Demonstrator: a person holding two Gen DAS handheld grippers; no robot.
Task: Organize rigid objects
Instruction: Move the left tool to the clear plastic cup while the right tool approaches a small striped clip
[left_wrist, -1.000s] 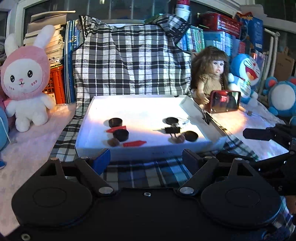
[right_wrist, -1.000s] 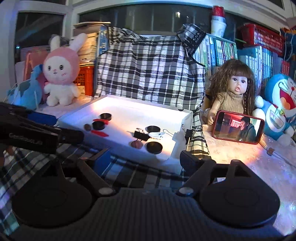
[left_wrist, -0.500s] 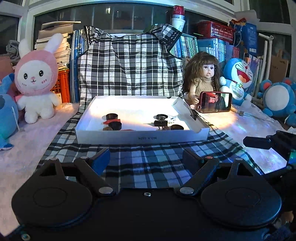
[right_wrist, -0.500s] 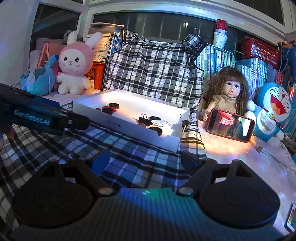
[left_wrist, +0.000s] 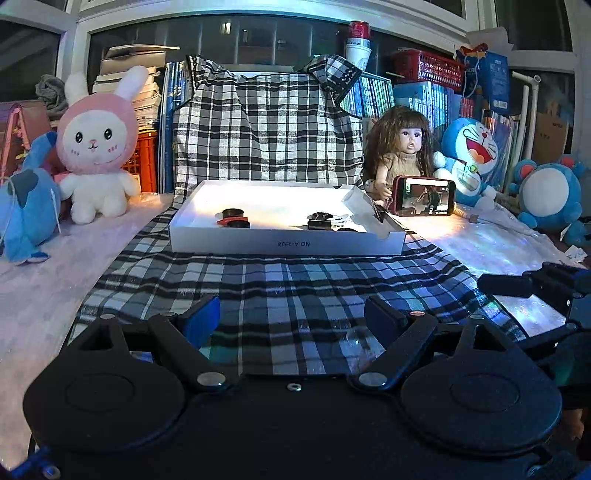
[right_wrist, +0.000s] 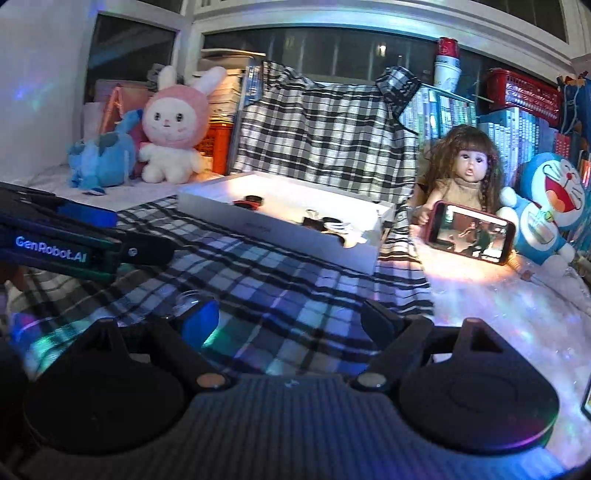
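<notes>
A shallow white box (left_wrist: 284, 243) (right_wrist: 280, 236) lies on a black-and-white plaid cloth (left_wrist: 280, 288). Inside it I see small dark round caps (left_wrist: 233, 213), a red piece (left_wrist: 226, 220) and a black binder clip (left_wrist: 318, 223); the near wall hides much of them. My left gripper (left_wrist: 291, 319) hangs open well in front of the box, nothing between its fingers. My right gripper (right_wrist: 288, 319) is open too, empty, over the cloth's right part. In the right wrist view the left gripper's finger (right_wrist: 85, 240) reaches in from the left.
A doll (left_wrist: 400, 155) props a red phone (left_wrist: 424, 195) right of the box. A pink rabbit plush (left_wrist: 98, 147) and a blue plush (left_wrist: 26, 206) sit at the left, blue cat plushes (left_wrist: 469, 155) at the right. Books and crates line the back.
Both grippers have drawn back from the box and sunk a little; the box looks smaller and farther, with more plaid cloth in front. Jaws stayed open.
</notes>
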